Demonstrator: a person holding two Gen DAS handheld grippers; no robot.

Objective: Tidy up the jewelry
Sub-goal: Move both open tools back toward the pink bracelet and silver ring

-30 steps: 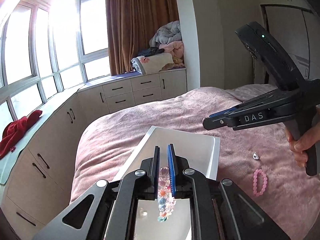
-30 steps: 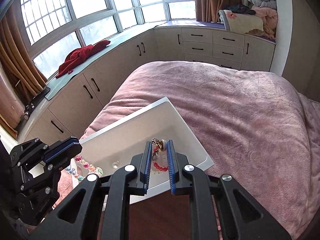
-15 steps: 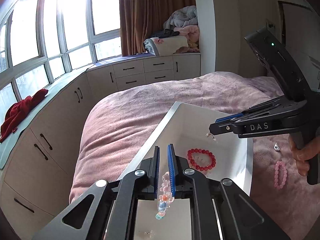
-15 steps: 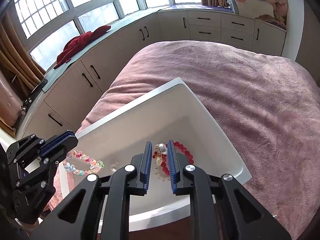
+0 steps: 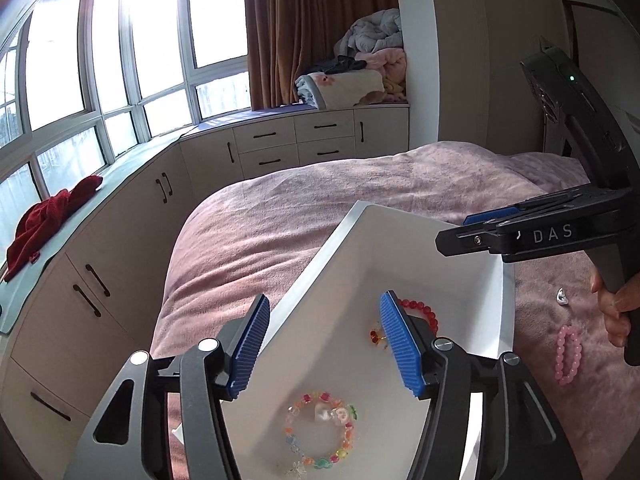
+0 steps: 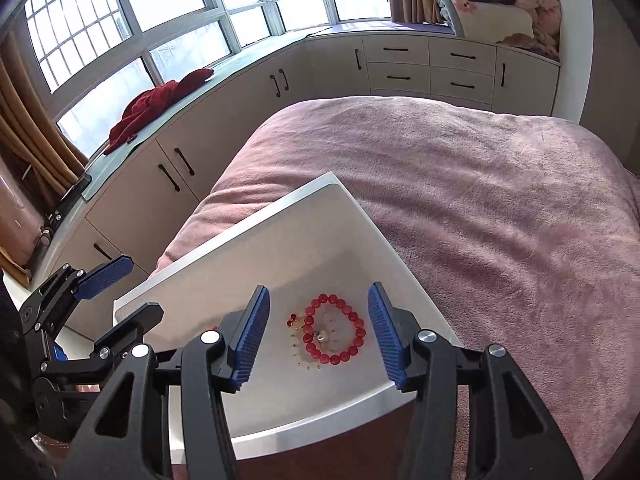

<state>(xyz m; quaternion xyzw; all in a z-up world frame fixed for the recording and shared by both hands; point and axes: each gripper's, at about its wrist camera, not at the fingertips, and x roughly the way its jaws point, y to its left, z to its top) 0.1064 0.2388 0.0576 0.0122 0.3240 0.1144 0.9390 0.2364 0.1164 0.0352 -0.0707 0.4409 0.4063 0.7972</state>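
Both tongs, left (image 5: 324, 344) and right (image 6: 320, 338), are opening with nothing gripped, so the bead bracelet (image 5: 320, 432) and red bracelet (image 6: 334, 330) lie in the white tray (image 6: 280, 224), lower centre.

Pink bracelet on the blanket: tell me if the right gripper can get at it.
Probably yes. The pink bracelet lies bare on the blanket, outside the tray, just below the right gripper, whose jaws are opening, empty.
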